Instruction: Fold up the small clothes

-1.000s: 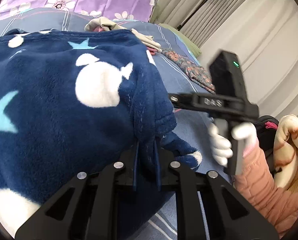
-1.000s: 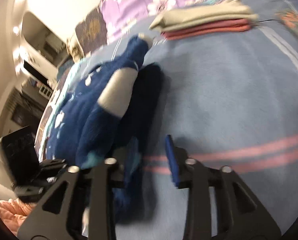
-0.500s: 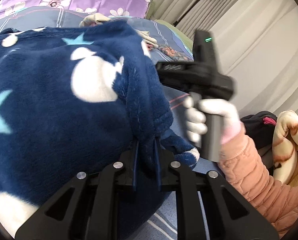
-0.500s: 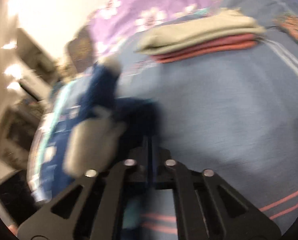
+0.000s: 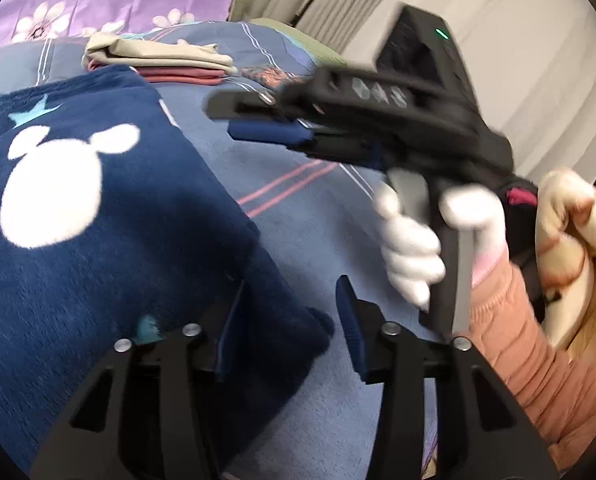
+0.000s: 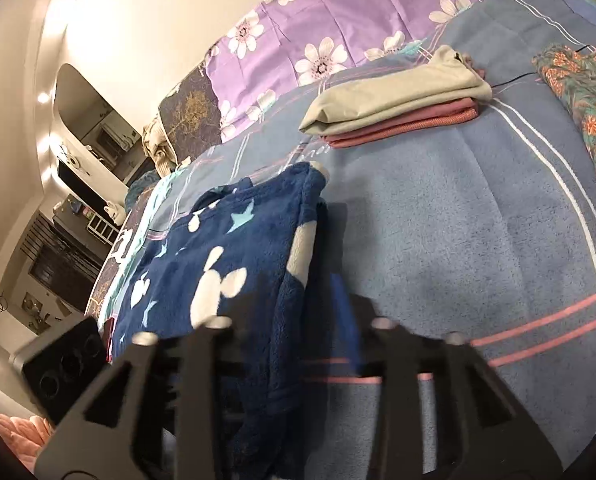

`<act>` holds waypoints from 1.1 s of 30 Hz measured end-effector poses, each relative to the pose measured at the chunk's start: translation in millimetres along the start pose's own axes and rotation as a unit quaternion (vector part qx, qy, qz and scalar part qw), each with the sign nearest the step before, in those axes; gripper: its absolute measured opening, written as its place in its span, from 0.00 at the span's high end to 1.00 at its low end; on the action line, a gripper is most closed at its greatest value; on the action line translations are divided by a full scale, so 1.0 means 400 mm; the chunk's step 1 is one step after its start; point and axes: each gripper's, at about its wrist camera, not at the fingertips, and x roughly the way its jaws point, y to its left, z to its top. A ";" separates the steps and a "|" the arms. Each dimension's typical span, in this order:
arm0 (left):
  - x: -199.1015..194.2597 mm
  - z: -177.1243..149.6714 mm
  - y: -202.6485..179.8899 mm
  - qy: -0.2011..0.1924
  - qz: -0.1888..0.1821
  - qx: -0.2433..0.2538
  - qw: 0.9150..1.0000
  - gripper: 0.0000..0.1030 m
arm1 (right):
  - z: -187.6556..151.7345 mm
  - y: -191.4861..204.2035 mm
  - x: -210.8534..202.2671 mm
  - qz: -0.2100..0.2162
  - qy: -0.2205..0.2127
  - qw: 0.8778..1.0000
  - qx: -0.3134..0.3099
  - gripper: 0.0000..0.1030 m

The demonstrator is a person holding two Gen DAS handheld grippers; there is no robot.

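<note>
While our left gripper [image 5: 290, 320] hangs low over the bed, its jaws have just been opening and now stand apart, pressing on nothing; the corner of the navy fleece garment [image 5: 98, 240] lies in the gap beside the left pad, loose. Our right gripper [image 6: 294, 320], blurred in its own view, has also just been opening; its jaws are parted over the garment's right edge, and we cannot see either pad gripping the cloth. In the left wrist view that right gripper [image 5: 270, 120] floats above the bedspread, clear of the garment, held by a white-gloved hand [image 5: 413, 248] in a pink quilted sleeve [image 5: 537, 368].

The navy fleece garment [image 6: 226, 272], with white mouse-head shapes and pale blue stars, lies folded and flat on the blue striped bedspread [image 6: 457, 240]. Beyond the garment's far edge sits a stack of folded clothes [image 6: 393, 100], a beige piece on pink ones. Right of that stack lies a floral cloth [image 6: 581, 100]. Behind the stack rises a purple flowered pillow [image 6: 317, 20]. Far right of the garment, by the sleeve, is a cream blanket [image 5: 569, 240].
</note>
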 end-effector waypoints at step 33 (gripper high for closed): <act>-0.577 -0.339 0.237 -0.176 0.180 -0.119 0.960 0.60 | -0.270 0.200 0.018 -0.168 0.040 0.971 -0.166 0.67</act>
